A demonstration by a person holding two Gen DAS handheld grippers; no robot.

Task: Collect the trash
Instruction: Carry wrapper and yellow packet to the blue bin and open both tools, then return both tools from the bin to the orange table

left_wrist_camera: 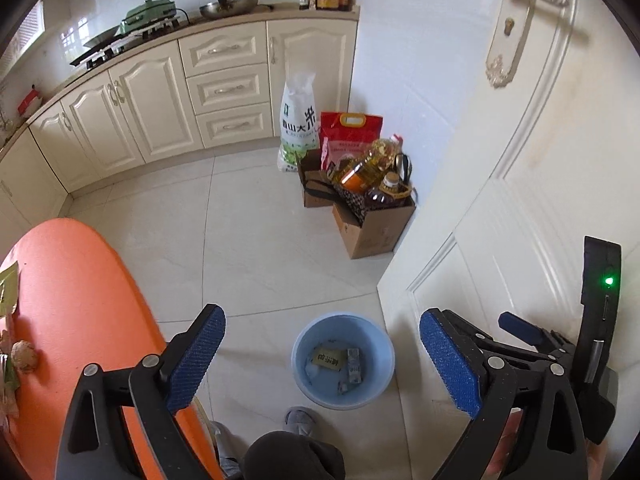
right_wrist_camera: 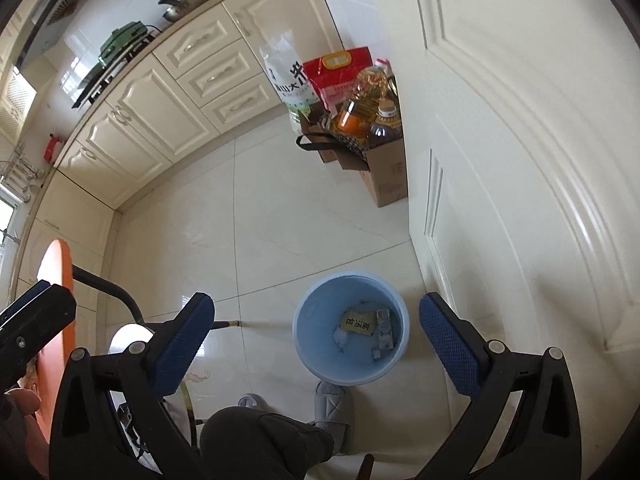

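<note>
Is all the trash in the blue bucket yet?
Some is: a yellow packet and silver wrappers lie in the blue bucket. Both claws, left and right, are open and empty. More scraps wait on the orange table.

cut off: orange table (left_wrist_camera: 80, 300) at left edge, person's dark trouser leg (right_wrist_camera: 260, 440) at bottom | hidden: grey slipper (right_wrist_camera: 334, 412) partly under blue bin (right_wrist_camera: 308, 344) | too small: print on wrappers (right_wrist_camera: 384, 332)

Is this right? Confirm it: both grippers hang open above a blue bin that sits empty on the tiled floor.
Not empty. Both wrist views show the blue bin holding wrappers. The rest stands: left gripper and right gripper hang open above it, on the tiled floor.
</note>
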